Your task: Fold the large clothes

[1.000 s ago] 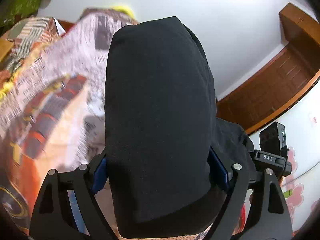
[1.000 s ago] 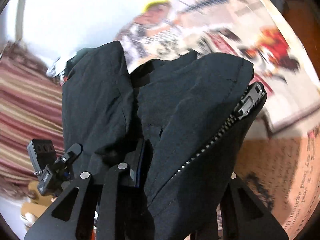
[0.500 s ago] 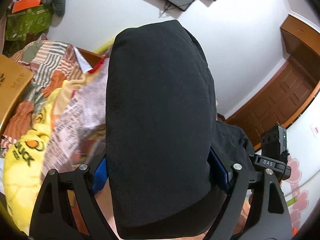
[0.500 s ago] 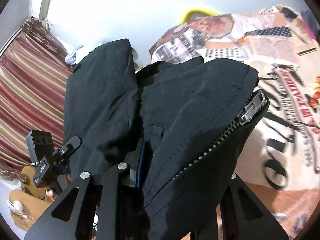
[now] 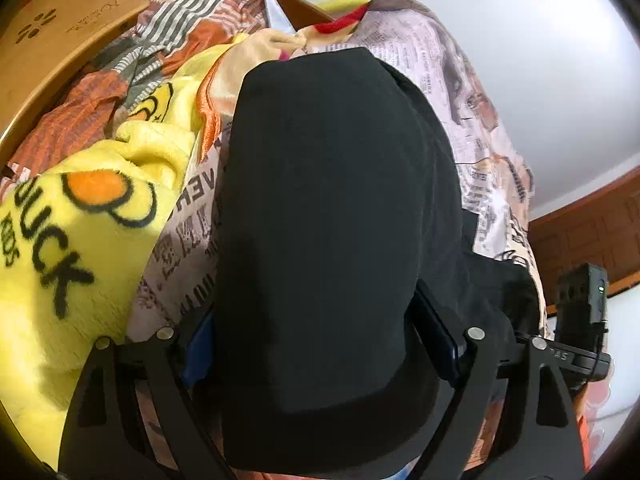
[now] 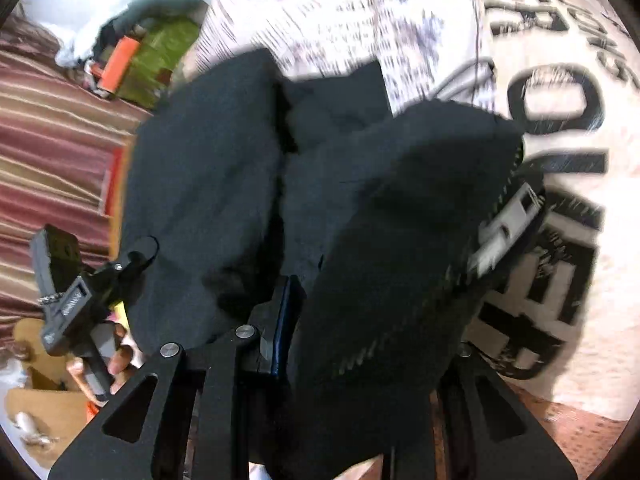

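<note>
A large black zip-up garment (image 5: 332,240) fills the middle of both views. My left gripper (image 5: 316,344) is shut on a thick fold of it, which bulges forward and hides the fingertips. My right gripper (image 6: 360,320) is shut on another bunch of the same garment (image 6: 360,216), with its metal zipper pull (image 6: 508,220) hanging at the right edge. The garment is held above a bed covered in a newspaper-print sheet (image 6: 540,60). The other gripper (image 6: 72,300) shows at the left of the right wrist view.
A yellow duck-print blanket (image 5: 72,220) and a striped patchwork cover (image 5: 160,48) lie on the bed's left. A wooden board (image 5: 52,40) is at far left. Striped curtains (image 6: 52,140) and a green bag (image 6: 160,52) stand beyond the bed.
Both grippers have tipped downward with the garment; the views swung from the wall and ceiling to the bed surface. The grips are unchanged.
</note>
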A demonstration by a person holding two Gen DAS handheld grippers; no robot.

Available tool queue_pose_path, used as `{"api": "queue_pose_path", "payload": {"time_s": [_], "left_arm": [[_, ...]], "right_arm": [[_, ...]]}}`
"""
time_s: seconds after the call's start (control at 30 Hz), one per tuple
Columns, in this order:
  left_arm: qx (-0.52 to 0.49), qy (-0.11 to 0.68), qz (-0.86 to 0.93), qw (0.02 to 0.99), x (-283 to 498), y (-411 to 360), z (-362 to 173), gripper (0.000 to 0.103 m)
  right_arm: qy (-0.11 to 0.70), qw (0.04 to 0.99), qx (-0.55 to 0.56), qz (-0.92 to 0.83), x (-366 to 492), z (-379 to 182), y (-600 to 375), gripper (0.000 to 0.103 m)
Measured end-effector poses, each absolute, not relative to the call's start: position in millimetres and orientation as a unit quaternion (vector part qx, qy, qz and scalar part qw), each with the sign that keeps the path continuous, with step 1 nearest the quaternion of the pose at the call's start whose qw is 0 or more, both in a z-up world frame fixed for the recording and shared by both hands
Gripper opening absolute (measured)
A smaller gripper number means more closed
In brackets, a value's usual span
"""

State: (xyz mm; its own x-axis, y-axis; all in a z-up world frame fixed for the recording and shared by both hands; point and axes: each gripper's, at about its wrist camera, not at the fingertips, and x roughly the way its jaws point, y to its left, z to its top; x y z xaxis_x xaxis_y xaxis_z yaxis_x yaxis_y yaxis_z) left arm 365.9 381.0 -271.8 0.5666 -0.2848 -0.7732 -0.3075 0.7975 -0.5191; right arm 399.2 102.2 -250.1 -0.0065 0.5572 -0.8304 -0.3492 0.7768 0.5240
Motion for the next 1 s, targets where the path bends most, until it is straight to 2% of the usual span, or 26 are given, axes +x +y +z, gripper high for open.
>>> {"api": "queue_pose_path", "payload": {"time_s": [0.1, 0.3, 0.43, 0.57, 0.73, 1.0], "left_arm": [[-0.306, 0.466, 0.029, 0.83, 357, 376, -266, 0.089], [-0.237, 0.471, 0.078, 0.846, 334, 355, -236, 0.089], [-0.171, 0.477, 0.093, 0.857, 318, 336, -210, 0.089], [-0.101, 0.45, 0.106, 0.881, 288, 307, -164, 0.088], [-0.051, 0.389, 0.097, 0.915, 241, 264, -91, 0.088], [-0.01, 0.216, 0.087, 0.973, 133, 189, 30, 0.089]], "right_arm": [[0.62, 0.708, 0.064, 0.331, 393, -246, 100, 0.027], [0.609, 0.727, 0.026, 0.316, 384, -226, 74, 0.048], [0.581, 0.753, 0.016, 0.309, 375, -202, 46, 0.05], [0.542, 0.778, 0.014, 0.319, 354, -166, 26, 0.05], [0.446, 0.827, 0.009, 0.342, 313, -98, 3, 0.05], [0.239, 0.894, 0.02, 0.377, 208, 14, -25, 0.052]]}}
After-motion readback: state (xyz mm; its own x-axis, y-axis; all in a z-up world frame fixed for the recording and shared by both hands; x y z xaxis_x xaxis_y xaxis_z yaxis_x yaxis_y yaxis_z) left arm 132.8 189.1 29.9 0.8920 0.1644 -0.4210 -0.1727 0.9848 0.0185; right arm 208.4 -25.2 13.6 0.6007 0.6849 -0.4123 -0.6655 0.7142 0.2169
